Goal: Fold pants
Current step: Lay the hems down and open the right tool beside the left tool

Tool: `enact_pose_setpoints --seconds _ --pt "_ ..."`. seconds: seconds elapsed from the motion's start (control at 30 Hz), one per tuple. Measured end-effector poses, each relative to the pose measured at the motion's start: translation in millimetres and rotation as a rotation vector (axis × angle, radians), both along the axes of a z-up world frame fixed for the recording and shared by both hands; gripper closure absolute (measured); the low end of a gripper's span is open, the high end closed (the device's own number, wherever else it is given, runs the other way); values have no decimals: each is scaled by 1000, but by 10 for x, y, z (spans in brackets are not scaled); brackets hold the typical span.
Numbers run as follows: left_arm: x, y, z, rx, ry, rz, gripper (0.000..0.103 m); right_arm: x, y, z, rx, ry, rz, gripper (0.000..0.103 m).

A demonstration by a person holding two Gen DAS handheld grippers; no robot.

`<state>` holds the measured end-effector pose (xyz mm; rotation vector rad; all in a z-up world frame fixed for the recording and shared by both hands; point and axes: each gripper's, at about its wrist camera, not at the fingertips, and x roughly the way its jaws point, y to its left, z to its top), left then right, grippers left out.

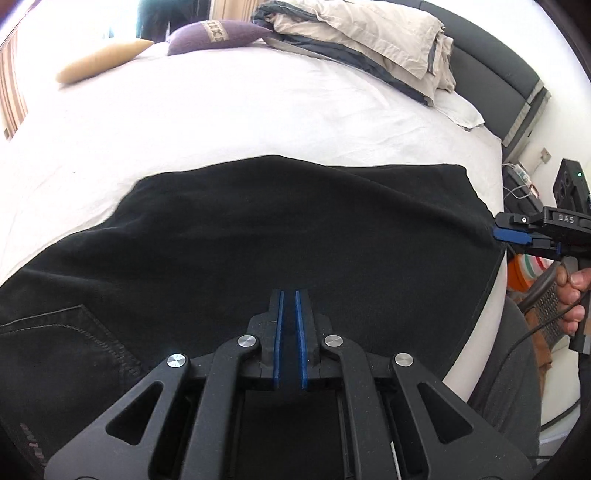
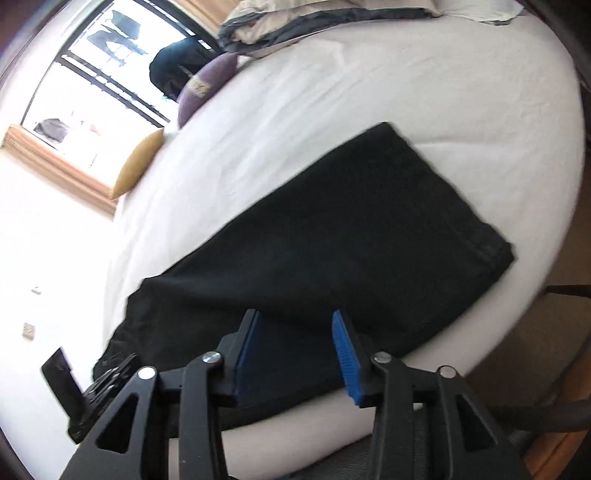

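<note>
left gripper (image 1: 288, 295): its blue fingers (image 1: 277, 332) are clenched almost together, with only a dark sliver between them; whether a pinch of cloth sits in that sliver i cannot tell. it hovers over the near middle of the pants.
pants (image 1: 295, 229): black, lying flat on the white bed (image 1: 221, 110) close to its near edge, a stitched back pocket (image 1: 66, 332) to the left, the leg hems toward the right; in the right wrist view they read as a long folded strip.
right gripper (image 2: 297, 332): fingers released, standing apart above the near edge of the pants (image 2: 332, 236), nothing pressed between them.
step in hand: judged to be readying the next fold, hem end toward waist.
doing it well: let the right fingers straddle every layer at the hem before they close, else the lower layer is likely left behind; lift low and carry across evenly so the edges line up.
watch for: the near edge sliding off the bed.
far items: the purple cushion (image 1: 218, 35), tan cushion (image 1: 103, 61) and folded bedding (image 1: 362, 44) lie well apart, no obstacle.
</note>
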<state>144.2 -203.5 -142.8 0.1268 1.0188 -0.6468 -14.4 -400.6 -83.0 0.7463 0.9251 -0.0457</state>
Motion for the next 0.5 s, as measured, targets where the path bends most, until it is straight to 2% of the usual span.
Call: enact_pose_setpoints --seconds 0.07,0.1,0.13,0.17,0.23,0.3,0.37,0.4,0.43,0.47,0.5 --pt "49 -177 -197 68 23 -29 97 149 138 -103 5 3 66 56" --pt "47 -171 -224 53 8 -27 97 208 132 -225 3 33 53 56" --pt "53 -105 -224 12 19 -16 97 229 43 -366 20 63 11 77" --pt "65 -32 -225 -8 41 -4 97 195 -84 -462 64 54 -30 103" --pt "54 170 -243 -38 67 18 97 81 -371 -550 66 53 -118 103" --pt "52 327 -256 -58 78 48 97 -101 -663 -475 -6 57 -227 103" --pt "31 474 -226 -49 68 94 97 -384 -921 -342 -55 61 -366 78" --pt "34 497 -185 -26 58 122 97 -459 -959 -288 -33 31 -410 65" --pt "33 512 -112 5 34 154 97 -559 -1004 -216 -29 15 -447 45" --pt "34 504 -13 16 5 170 97 -634 -1001 -158 -31 -7 -468 43" --pt "50 461 83 -6 -15 163 97 -736 -1022 -109 -22 -29 -465 43"
